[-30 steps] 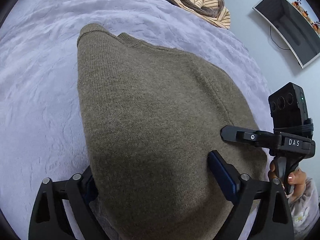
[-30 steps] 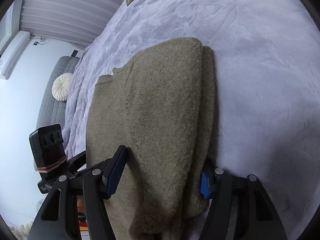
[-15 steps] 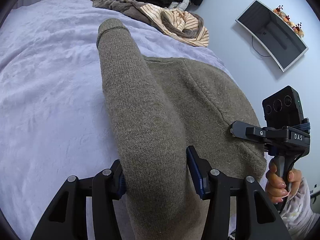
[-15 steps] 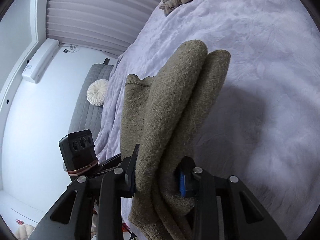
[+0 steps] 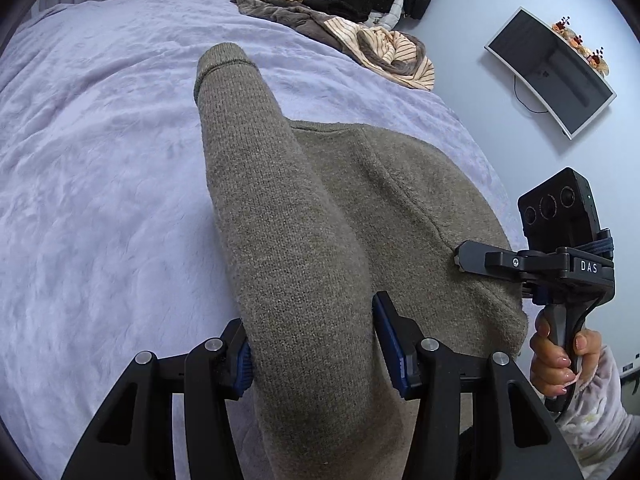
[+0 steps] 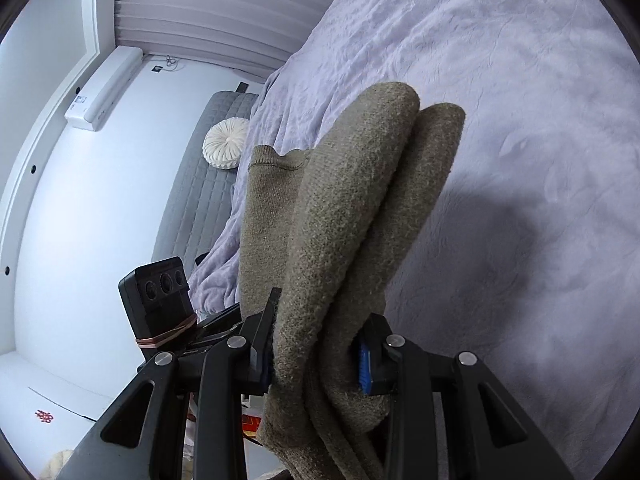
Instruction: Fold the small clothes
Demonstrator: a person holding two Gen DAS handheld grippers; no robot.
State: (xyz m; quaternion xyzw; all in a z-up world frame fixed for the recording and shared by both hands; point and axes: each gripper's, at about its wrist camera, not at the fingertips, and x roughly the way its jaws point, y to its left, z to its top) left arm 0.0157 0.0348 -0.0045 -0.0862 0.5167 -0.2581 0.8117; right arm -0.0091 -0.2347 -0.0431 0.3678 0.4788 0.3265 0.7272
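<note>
Hanging between two grips, the olive-brown knit sweater (image 5: 360,216) is bunched into thick folds and held above the lavender bedspread (image 5: 100,160), its far part draping down toward the cover. The left gripper (image 5: 312,344) is clamped on one bulky fold, its blue pads pressing the wool from both sides with the jaws about half apart because of the thickness; they have just been closing onto it. The right gripper (image 6: 316,352) pinches a doubled roll of the same sweater (image 6: 360,220), jaws narrower and likewise just closed on the cloth. In the left view the right gripper (image 5: 464,258) shows at the sweater's other edge, held by a hand (image 5: 560,360) in a pale sleeve. As I judge it, the sleeves and sides look already tucked in, since the garment reads as a narrow layered strip, and what remains is to bring the held edge over, lay it flat and smooth it. Further off, a heap of striped and dark clothes (image 5: 360,40) waits at the bed's far edge, suggesting more pieces are left. A wall screen (image 5: 552,72) hangs beyond.
</note>
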